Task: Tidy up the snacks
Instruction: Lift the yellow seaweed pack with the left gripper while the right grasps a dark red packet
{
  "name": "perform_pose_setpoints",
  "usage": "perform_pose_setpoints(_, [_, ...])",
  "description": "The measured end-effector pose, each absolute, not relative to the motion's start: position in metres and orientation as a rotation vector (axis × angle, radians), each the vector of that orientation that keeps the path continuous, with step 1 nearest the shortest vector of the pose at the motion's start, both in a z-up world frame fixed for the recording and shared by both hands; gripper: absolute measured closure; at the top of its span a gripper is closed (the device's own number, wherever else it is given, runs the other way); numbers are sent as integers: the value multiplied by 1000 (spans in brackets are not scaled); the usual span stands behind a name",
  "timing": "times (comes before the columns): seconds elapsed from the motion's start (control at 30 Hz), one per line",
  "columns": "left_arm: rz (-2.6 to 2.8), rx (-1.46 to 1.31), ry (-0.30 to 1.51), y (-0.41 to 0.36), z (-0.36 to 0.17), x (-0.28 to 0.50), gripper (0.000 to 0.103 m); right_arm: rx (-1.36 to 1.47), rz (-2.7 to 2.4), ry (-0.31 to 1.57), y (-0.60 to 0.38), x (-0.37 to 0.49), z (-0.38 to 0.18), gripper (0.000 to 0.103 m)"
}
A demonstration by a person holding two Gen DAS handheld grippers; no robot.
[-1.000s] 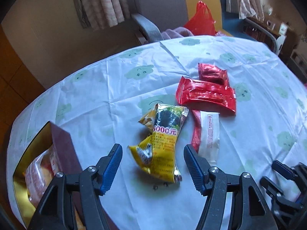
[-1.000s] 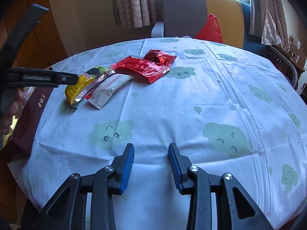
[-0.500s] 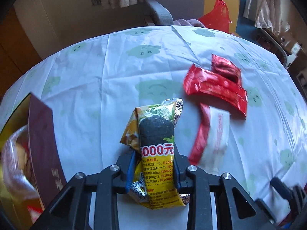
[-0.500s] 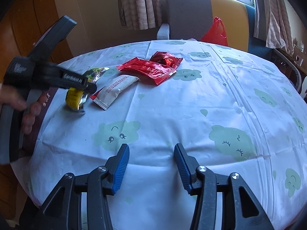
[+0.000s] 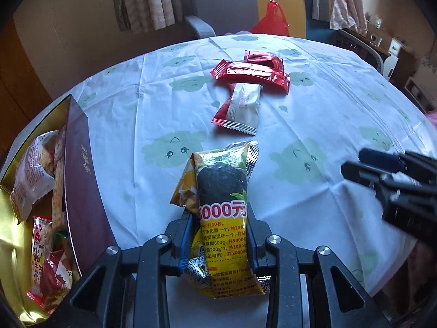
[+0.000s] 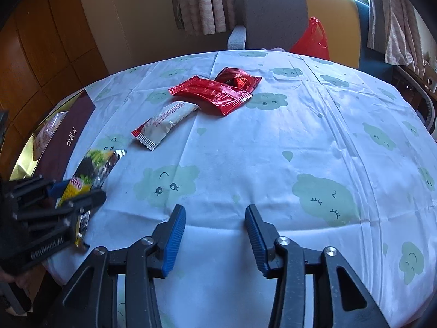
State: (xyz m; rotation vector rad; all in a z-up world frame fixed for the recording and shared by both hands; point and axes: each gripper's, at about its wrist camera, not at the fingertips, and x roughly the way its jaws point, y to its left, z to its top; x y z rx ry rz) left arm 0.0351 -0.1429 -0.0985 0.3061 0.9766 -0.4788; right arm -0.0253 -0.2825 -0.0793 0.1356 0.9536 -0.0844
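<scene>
From the left wrist view, the left gripper (image 5: 220, 242) has its fingers (image 5: 186, 235) clenched on a yellow snack packet (image 5: 222, 205), which stands lengthwise between them with its top end reaching out over the table (image 5: 314, 114). A second, smaller yellow wrapper (image 5: 185, 188) is pinched along behind its left edge. Further out on the cloud-printed cloth lie three more packets: one white packet with a red edge (image 5: 241, 108) near the middle, and beyond it two red foil packets (image 5: 254, 73), the long one overlapping the short one. At the left edge of the table sits one open box (image 5: 79, 191) with a dark maroon wall and a gold lining; several wrapped snacks are packed in it, too crowded to count. The gripper points steeply down at the near part of the table, just right of the box. The right gripper (image 5: 366, 166) shows at the right edge, dark and blurred

From the right wrist view, the right gripper (image 6: 215, 237) hangs angled down over the near edge of the table with nothing between its blue-padded fingers (image 6: 174, 240); the gap is narrowing. The left gripper (image 6: 68, 194) appears at the lower left, clamped on the yellow snack packet (image 6: 87, 172) beside the box (image 6: 71, 136). The same three loose packets lie further out: the white one (image 6: 166, 120) and the two red foil ones (image 6: 215, 93) touching each other. One red plastic bag (image 6: 311, 41) sits on the chair beyond the table
</scene>
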Motion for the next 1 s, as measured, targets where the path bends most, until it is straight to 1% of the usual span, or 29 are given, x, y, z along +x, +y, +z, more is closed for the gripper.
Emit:
perform_pose_setpoints(0.03, [-483,296,972,-141,-99,36,69,135,-77,955,-284,-24,-77,65])
perform_pose_setpoints(0.17, [-497,271,962,-136,-101,36,69,75,-56,929,-282,-15,-63,66])
perform_pose_setpoints(0.33, [-502,271,937,-134,-101,33,69,27,-42,913,-285,7,-52,66])
perform_pose_setpoints(0.6, [-525,266,990,-132,-99,35,69,-22,-57,885,-303,57,-48,66])
perform_pose_setpoints(1.0, [-533,267,1000,-133,-100,37,69,-171,5,923,-319,146,-48,65])
